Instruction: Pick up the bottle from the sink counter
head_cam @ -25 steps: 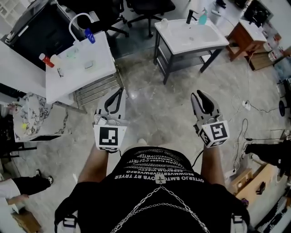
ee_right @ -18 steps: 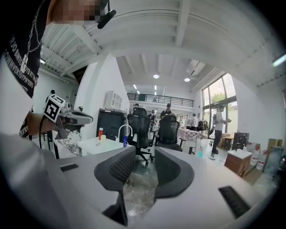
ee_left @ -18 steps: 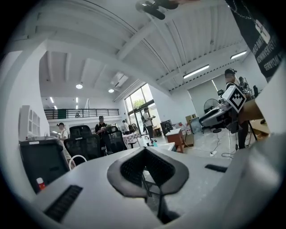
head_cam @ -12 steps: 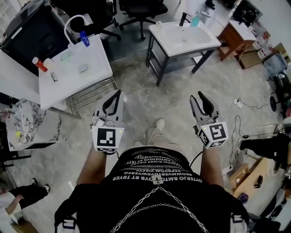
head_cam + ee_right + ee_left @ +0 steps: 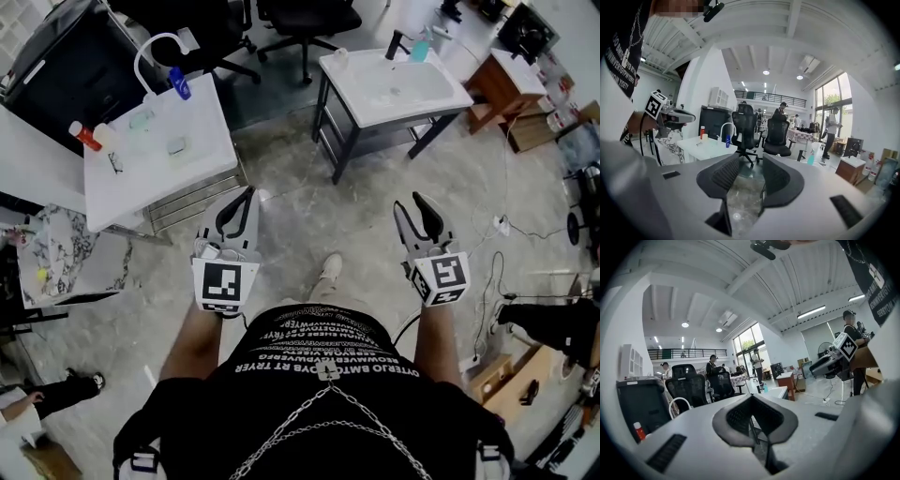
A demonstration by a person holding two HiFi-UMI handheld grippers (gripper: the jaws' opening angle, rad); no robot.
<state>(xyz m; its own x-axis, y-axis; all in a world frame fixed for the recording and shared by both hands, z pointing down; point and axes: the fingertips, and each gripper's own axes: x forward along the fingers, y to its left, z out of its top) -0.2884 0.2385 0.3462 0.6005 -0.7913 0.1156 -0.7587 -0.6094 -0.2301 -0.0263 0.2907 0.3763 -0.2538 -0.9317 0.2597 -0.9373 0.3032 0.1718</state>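
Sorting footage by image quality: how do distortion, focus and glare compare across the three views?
Head view: mildly bowed, sharp, evenly lit, sheen on the glossy grey marble floor. Left gripper view: heavy fisheye, black corners, bright tall glass windows. Right gripper view: same fisheye, glaring round ceiling lamps.

Left tongs [image 5: 247,193] together; right tongs [image 5: 413,201] empty, jaws just parting.

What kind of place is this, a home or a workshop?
Most likely an open-plan lab or studio, not a home: a free-standing sink counter stands on the stone floor near office chairs, with loose cables trailing.
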